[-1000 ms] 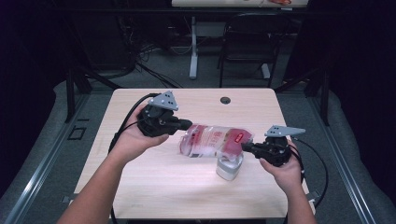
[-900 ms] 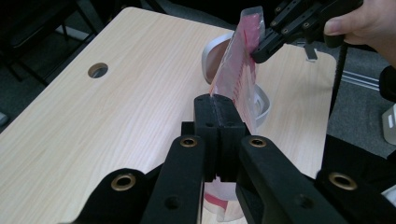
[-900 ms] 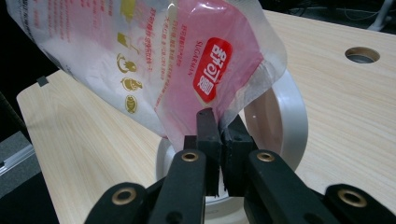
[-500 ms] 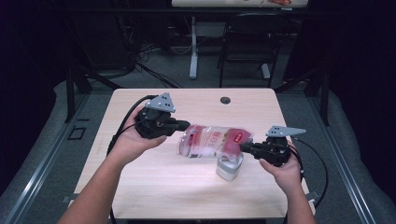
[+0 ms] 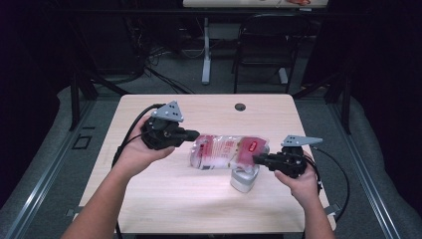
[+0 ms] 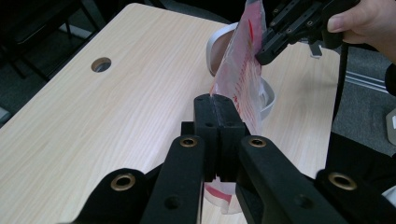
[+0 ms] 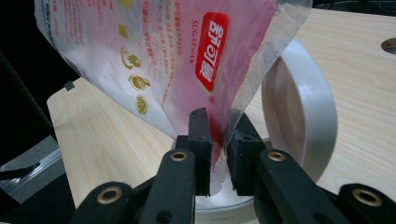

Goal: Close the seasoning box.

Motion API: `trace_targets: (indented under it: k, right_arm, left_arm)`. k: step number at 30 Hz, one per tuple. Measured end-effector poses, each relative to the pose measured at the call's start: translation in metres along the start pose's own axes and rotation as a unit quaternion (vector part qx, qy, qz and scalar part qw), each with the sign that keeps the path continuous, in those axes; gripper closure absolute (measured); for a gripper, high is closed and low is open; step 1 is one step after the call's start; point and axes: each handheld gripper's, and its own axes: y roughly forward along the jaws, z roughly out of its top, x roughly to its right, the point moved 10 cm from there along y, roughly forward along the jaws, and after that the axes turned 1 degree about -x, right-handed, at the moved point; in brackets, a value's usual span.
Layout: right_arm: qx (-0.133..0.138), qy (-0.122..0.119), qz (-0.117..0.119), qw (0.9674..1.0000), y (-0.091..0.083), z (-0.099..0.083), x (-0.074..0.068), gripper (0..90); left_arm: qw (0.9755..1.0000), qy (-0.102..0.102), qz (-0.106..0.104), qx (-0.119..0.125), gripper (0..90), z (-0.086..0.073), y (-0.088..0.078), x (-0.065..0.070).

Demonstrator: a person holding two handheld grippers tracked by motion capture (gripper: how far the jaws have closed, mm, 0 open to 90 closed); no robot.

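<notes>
**Evidently a pouring hold: the bag hangs between two grippers above the white container**

Clearly the bag [image 5: 226, 152] is stretched out lengthwise just above the table [image 5: 199, 199], near its centre, so that one end hangs over the white container [image 5: 244, 180], which stands at about five o'clock of the bag's middle. My judgement is that gripping it at both ends lets the person tilt it and steer whatever is inside down into that container.

It is a clear plastic pouch with a red and pink printed panel, a red label with white lettering, small gold symbols along one side and a crinkled, shiny edge. Something pale seems to lie inside it, though I cannot tell what.

At the bag's nine o'clock end, the left gripper [image 6: 218, 105] has its jaws fully together, pinching the thin film edge. At the three o'clock end, the right gripper [image 7: 218, 128] has just been opening its jaws; a narrow gap now stands between them with the bag's corner inside it, and the film appears loose between the pads rather than pressed.

Beyond, a round cable hole [image 5: 240, 106] sits at twelve o'clock near the table's far edge.
</notes>
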Motion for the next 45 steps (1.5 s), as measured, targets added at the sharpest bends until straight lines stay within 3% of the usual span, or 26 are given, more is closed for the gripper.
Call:
trace_targets:
  k: [12,45]
  right_arm:
    - [0.008,-0.003,0.004,1.0000,0.001,0.001,-0.003,89.3]
    - [0.023,-0.022,-0.015,0.9994,0.000,0.010,-0.010,90.0]
  left_arm:
    - [0.9999,-0.012,0.000,0.005,89.4,-0.007,0.001,-0.003]
    - [0.9990,-0.042,-0.001,0.014,88.6,-0.035,0.003,-0.009]
